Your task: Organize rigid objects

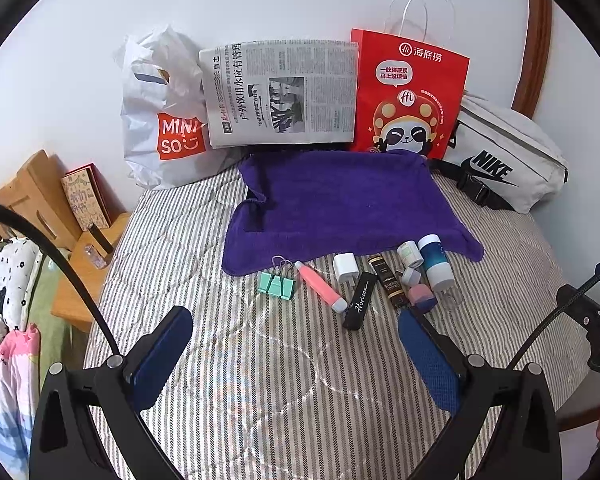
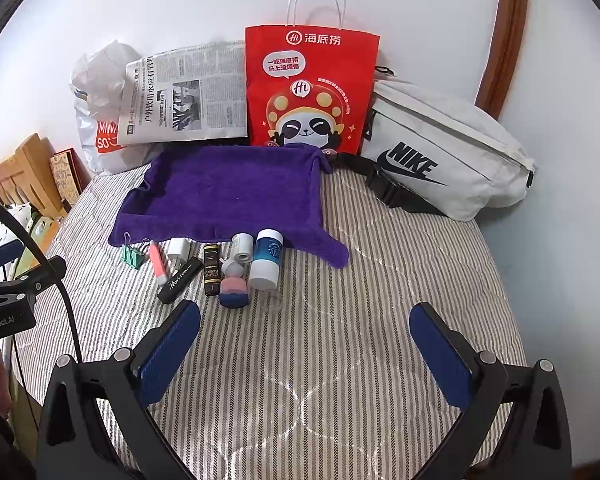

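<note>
Rigid objects are lying in a loose row on the striped bed (image 1: 220, 360), along the near edge of the purple towel (image 1: 340, 200): green binder clip (image 1: 277, 283), pink highlighter (image 1: 320, 286), white charger plug (image 1: 346, 267), black Horizon tube (image 1: 360, 300), dark labelled box (image 1: 388, 280), small white roll (image 1: 410, 253), blue-and-white bottle (image 1: 434, 262), pink-and-blue eraser (image 1: 420, 297). Several are touching or overlapping their neighbours. Left gripper (image 1: 296, 356) is hovering over bare bedding just short of the row, jaws spread wide, holding nothing. Right gripper (image 2: 306, 350) is hanging likewise, jaws apart and empty, with the row ahead and to its left. Against the wall, white Miniso bag (image 1: 168, 128), newspaper (image 1: 280, 92), red paper bag (image 1: 408, 92) and white Nike pouch (image 1: 508, 160) are standing side by side behind the towel.
</note>
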Tool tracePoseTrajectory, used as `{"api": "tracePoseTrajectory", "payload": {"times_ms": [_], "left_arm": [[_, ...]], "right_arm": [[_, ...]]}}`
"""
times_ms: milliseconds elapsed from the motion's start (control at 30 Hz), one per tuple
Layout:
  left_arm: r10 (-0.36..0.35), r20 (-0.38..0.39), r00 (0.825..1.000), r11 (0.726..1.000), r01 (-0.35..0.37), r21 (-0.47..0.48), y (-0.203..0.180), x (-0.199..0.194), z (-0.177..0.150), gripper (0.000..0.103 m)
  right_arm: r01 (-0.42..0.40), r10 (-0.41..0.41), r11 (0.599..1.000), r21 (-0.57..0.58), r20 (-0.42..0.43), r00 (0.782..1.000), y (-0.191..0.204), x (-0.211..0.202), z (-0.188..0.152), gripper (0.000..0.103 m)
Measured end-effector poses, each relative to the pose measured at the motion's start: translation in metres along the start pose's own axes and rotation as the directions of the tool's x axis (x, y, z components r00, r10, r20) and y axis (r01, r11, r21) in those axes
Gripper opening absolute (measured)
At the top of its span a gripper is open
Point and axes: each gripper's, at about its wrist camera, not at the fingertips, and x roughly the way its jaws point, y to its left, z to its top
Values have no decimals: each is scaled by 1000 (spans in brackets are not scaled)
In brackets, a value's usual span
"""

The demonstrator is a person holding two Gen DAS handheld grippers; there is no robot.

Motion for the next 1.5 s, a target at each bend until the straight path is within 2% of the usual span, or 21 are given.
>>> {"api": "tracePoseTrajectory", "payload": {"times_ms": [1133,1233,1367,1500], "left_arm": [[-16,1,1000,1000,16,24,2,10,10,103],[4,-19,1000,1000,-4,14,3,19,11,103],[-20,-58,998,1000,20,-4,9,36,9,103],[3,-86,996,1000,-5,-23,20,56,8,103]], "right_arm": [[-12,12,1000,-15,-10,1000,9,12,10,103],[-17,17,1000,-13,-7,1000,9,15,11,103],[-30,30,999,-19,9,1000,10,19,13,103],[-29,29,999,-39,12,999,11,24,14,103]]}}
